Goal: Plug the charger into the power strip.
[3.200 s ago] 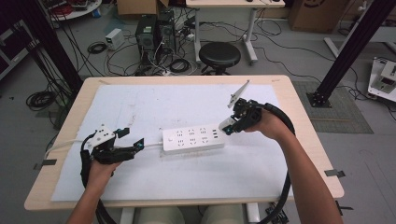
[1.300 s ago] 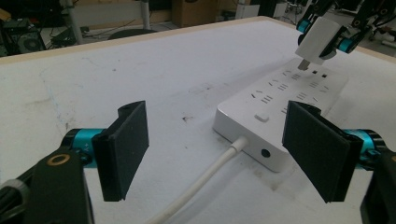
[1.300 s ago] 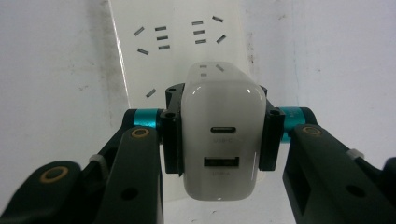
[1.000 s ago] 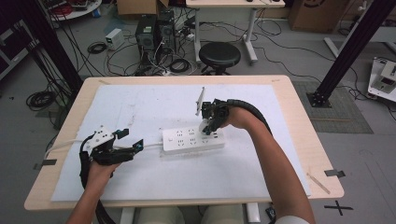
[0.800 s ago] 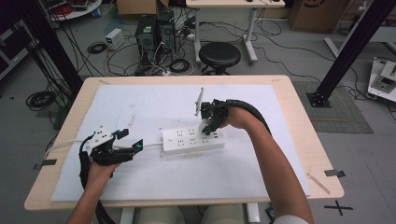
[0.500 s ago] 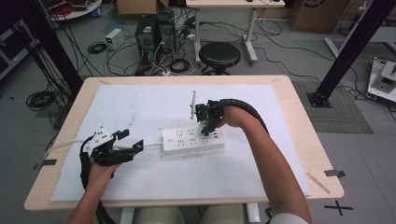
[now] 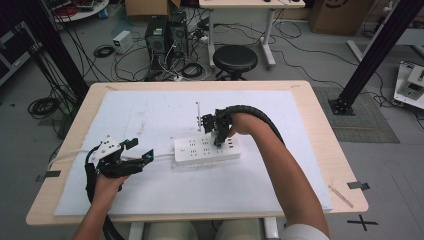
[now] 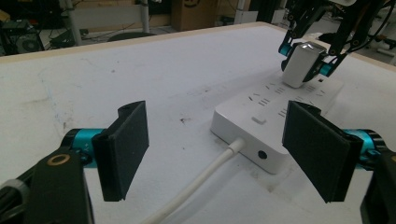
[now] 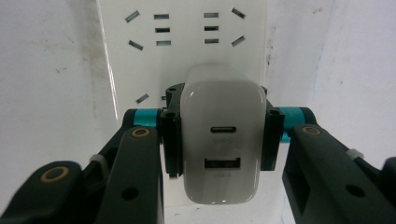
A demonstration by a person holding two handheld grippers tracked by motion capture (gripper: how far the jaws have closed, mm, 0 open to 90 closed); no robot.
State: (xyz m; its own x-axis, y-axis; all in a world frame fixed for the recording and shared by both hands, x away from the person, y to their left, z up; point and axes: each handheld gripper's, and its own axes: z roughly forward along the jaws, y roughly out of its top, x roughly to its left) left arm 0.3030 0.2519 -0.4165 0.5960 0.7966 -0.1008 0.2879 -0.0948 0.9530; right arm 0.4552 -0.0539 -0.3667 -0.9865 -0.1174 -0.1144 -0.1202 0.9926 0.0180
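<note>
Your right tool (image 7: 218,136) was clamped on a white rounded charger block with two ports on its back (image 9: 220,140), one black jaw pressed to each side; you held it over the right part of the long white multi-socket power strip (image 7: 207,150), pointing down at the socket face, though whether its prongs had entered a socket could not be told; the strip lay flat near the middle of the white-covered wooden tabletop (image 7: 310,150), its white cable (image 8: 196,182) running off its left end toward you; your left tool (image 7: 131,156) rested low at the left, jaws spread wide and holding nothing, the cable passing between them and the strip's end just ahead
</note>
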